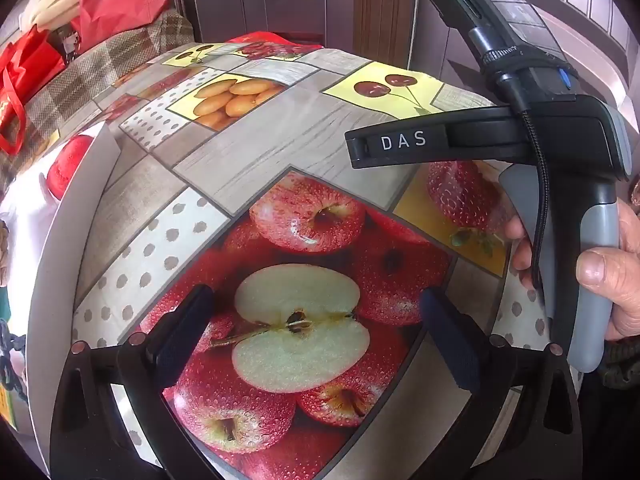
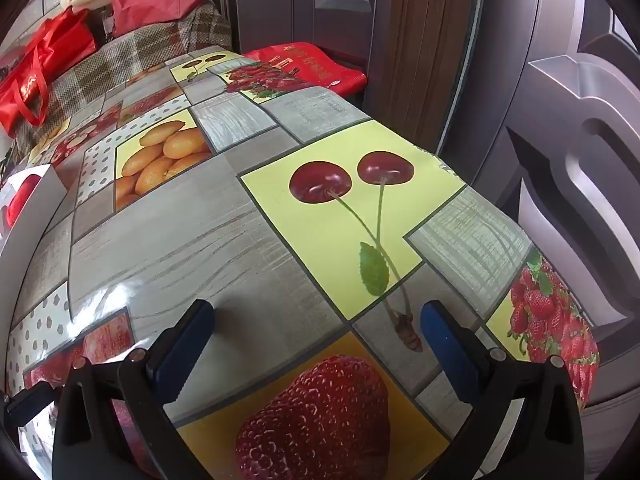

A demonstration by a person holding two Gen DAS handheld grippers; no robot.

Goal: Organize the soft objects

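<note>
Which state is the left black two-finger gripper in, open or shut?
Open. The left black two-finger gripper has its blue pads wide apart, with only the fruit-print tablecloth between them.

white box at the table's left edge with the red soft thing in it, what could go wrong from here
1. The white cardboard box sits at the left edge of the glossy fruit-print tablecloth; a nudge might slide it off.
2. The open left gripper and open right gripper hover close together, so they could collide.
3. The red knitted soft object lies against the box wall, awkward to grasp.
</note>
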